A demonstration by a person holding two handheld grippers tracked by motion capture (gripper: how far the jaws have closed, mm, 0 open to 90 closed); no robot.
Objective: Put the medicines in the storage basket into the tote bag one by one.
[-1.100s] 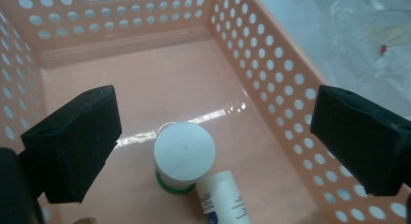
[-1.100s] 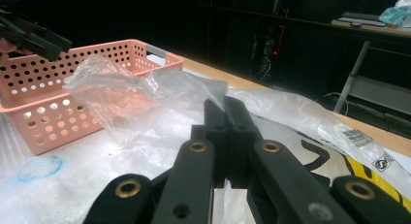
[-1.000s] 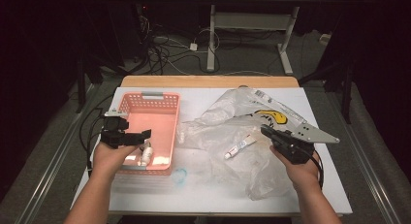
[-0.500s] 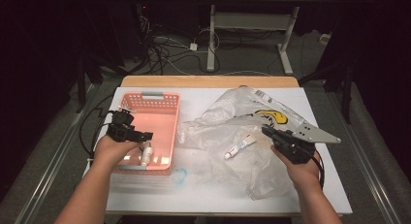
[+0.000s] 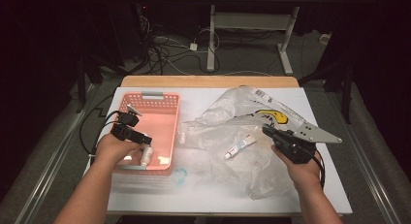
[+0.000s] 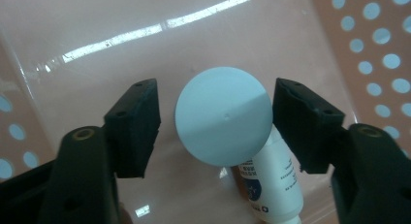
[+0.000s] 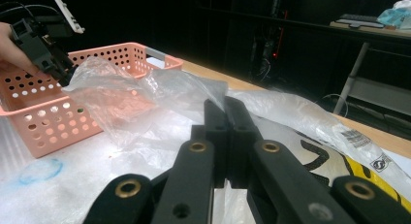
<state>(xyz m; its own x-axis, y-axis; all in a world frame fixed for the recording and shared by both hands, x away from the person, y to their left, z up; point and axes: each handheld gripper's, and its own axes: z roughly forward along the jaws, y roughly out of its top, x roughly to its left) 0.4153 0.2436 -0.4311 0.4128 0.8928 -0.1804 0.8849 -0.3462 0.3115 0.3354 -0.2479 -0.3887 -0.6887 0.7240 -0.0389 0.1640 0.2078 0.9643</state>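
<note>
white tube (image 6: pixel 242 146) upright in basket (image 5: pixel 165 112), cap up

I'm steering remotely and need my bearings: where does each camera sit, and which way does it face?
High view: fixed above the person's side, looking forward and down on the table; both forearms enter from the bottom.
Left gripper view: rides the left tool, looking down into the pink basket at a white bottle between its open jaws, which have just been closing.
Right gripper view: rides the right tool, jaws shut, facing level across the clear plastic bag.
Shared: the right gripper and high views both show basket, bag and left tool.
</note>
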